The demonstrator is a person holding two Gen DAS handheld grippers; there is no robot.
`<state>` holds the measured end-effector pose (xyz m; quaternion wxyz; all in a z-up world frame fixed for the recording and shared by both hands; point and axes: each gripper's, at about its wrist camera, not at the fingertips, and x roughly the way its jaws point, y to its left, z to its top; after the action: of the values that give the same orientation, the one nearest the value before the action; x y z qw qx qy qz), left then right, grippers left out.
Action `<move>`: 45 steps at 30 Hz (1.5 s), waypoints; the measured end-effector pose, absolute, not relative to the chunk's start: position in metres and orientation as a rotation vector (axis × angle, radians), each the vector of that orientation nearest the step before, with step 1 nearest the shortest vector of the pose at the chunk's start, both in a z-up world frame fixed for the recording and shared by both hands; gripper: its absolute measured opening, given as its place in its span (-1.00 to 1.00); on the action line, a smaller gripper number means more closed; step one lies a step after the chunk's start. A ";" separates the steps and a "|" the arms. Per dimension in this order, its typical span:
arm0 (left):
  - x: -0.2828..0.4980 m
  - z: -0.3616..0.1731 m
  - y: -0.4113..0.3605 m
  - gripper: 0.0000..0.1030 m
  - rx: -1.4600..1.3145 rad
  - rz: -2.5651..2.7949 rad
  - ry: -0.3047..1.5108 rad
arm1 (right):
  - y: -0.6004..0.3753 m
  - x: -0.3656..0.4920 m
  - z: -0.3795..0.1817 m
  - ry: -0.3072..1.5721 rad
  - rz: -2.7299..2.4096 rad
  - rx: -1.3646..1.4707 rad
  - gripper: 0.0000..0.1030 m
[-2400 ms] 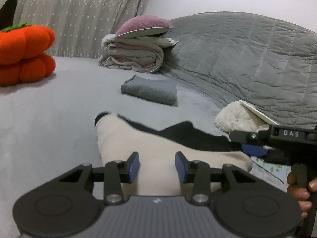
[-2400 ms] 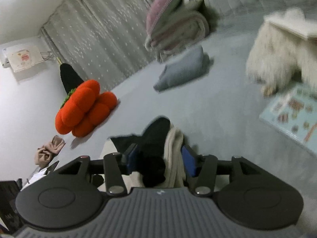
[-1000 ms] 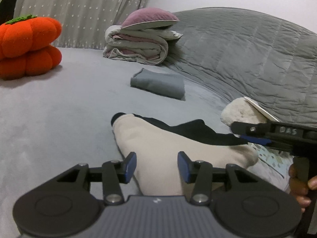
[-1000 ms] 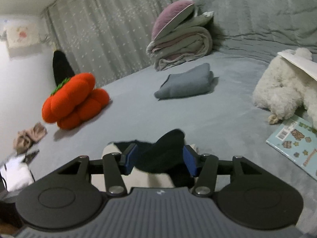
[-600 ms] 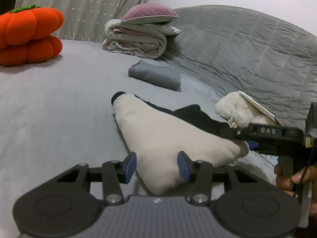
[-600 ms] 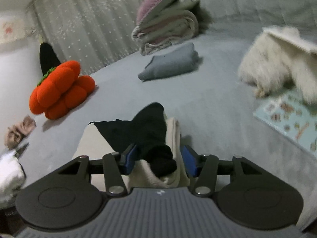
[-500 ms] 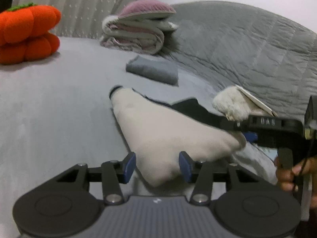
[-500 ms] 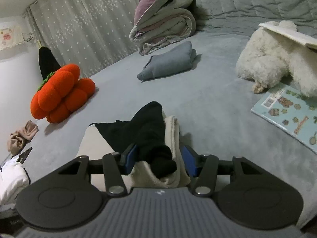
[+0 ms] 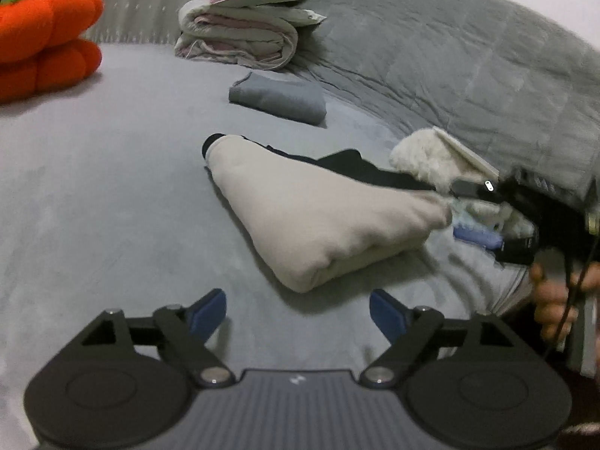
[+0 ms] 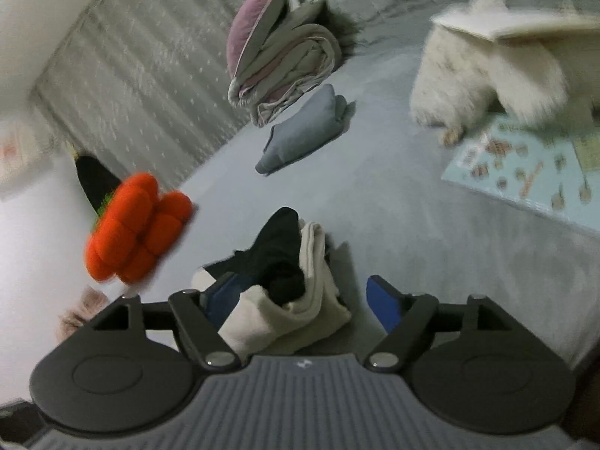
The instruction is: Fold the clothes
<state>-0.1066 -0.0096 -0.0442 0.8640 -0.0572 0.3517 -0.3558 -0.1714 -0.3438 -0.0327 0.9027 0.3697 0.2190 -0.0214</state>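
The bed [image 9: 93, 187], under a grey sheet, carries a grey quilt [image 9: 450, 56] heaped along its far edge, a rolled duvet [image 9: 240, 41] beside it and an orange pumpkin cushion [image 9: 41, 37] at its left edge. Near the bed's front edge lies the folded cream-and-black garment [image 9: 318, 217]. The left tongs [image 9: 298, 309] are opening, nothing between them; the right tongs [image 10: 296, 300] are opening too, the garment between them, unpressed.

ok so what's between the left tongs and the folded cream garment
Nothing: in the left wrist view only bare grey bedcover lies between the opening left tongs and the cream garment's near corner.
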 end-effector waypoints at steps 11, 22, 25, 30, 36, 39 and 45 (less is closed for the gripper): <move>-0.029 -0.068 -0.001 0.71 -0.557 -0.718 0.886 | -0.359 -0.181 -0.049 0.441 0.084 1.019 0.68; 0.014 -0.087 -0.034 0.62 -0.737 -0.708 0.912 | -0.336 -0.146 -0.056 0.542 0.092 0.960 0.78; 0.021 -0.089 -0.036 0.54 -0.741 -0.710 0.919 | -0.335 -0.140 -0.056 0.542 0.068 0.944 0.78; 0.023 -0.091 -0.035 0.42 -0.720 -0.723 0.933 | -0.354 -0.135 -0.057 0.562 0.071 0.992 0.78; 0.017 -0.092 -0.024 0.38 -0.669 -0.786 0.963 | -0.381 -0.121 -0.044 0.730 0.142 0.918 0.77; 0.018 -0.095 -0.023 0.38 -0.676 -0.798 0.981 | -0.404 -0.114 -0.045 0.760 0.164 0.975 0.77; 0.016 -0.095 -0.036 0.33 -0.639 -0.828 1.006 | -0.407 -0.085 -0.054 0.821 0.232 1.000 0.80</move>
<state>0.0164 -0.0355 -0.0949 0.7481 -0.2921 0.4602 -0.3785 -0.0853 -0.4066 -0.0545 0.7916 0.4650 0.3815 0.1080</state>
